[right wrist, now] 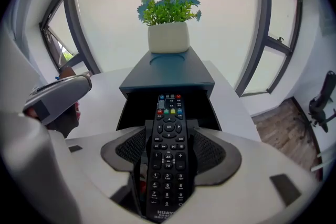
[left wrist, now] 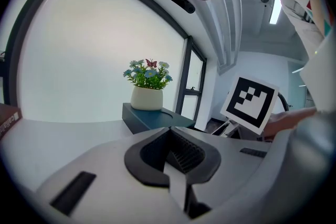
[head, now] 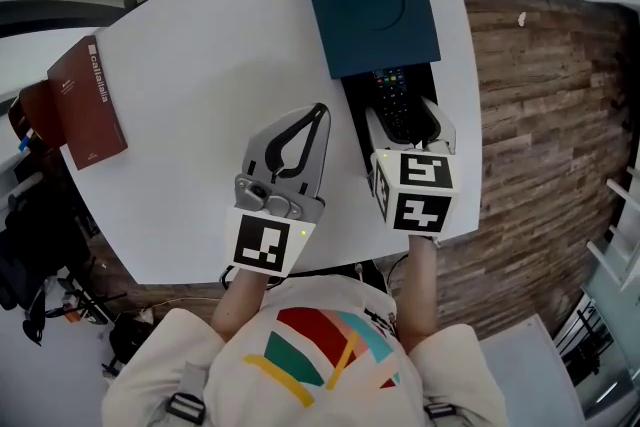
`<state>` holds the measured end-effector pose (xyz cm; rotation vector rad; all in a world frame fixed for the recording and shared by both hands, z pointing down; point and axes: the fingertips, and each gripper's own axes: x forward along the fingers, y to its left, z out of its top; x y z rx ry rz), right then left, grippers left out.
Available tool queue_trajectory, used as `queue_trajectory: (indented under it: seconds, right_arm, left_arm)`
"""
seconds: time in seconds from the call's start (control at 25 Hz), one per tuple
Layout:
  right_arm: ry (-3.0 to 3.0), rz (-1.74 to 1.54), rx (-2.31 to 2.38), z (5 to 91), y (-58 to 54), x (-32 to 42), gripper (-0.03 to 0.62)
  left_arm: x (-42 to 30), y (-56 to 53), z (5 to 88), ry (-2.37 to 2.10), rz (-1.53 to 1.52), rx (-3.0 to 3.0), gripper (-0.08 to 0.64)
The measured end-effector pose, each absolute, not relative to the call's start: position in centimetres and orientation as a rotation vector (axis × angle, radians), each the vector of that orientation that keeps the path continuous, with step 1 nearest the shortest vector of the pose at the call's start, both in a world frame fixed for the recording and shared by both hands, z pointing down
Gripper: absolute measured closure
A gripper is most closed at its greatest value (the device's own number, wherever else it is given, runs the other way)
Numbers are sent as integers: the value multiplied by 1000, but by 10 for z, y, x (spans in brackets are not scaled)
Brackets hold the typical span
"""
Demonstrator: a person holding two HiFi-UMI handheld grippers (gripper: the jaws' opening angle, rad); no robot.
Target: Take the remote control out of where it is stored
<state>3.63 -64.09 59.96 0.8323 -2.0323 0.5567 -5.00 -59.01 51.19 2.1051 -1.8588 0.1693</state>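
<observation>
Right tongs (right wrist: 169,147) stand spread wide around the near end of the remote control (right wrist: 168,113), which lies in the open black drawer (right wrist: 135,107) of a dark blue box (right wrist: 168,73) topped by a flower pot (right wrist: 168,38). Left tongs (head: 318,115) are closed and empty over the white tabletop (head: 190,95), just left of the drawer.
</observation>
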Motion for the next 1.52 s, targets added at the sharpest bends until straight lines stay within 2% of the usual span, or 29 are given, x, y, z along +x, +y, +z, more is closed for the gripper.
queue_trajectory:
  seconds: [0.52, 0.6, 0.8, 1.52]
  right_arm:
    - [-2011, 548, 842, 614, -643, 33, 307]
    - [-2015, 566, 862, 613, -644, 35, 342]
    - [-2001, 600, 845, 612, -645, 35, 344]
    - [-1979, 610, 825, 556, -612, 65, 344]
  left_arm:
    - [-64, -586, 519, -1855, 149, 2084, 551]
    - [-62, -586, 513, -1859, 140, 2094, 551]
    - [-60, -581, 495, -1869, 141, 2139, 551]
    - [-45, -558, 442, -1912, 78, 2200, 551]
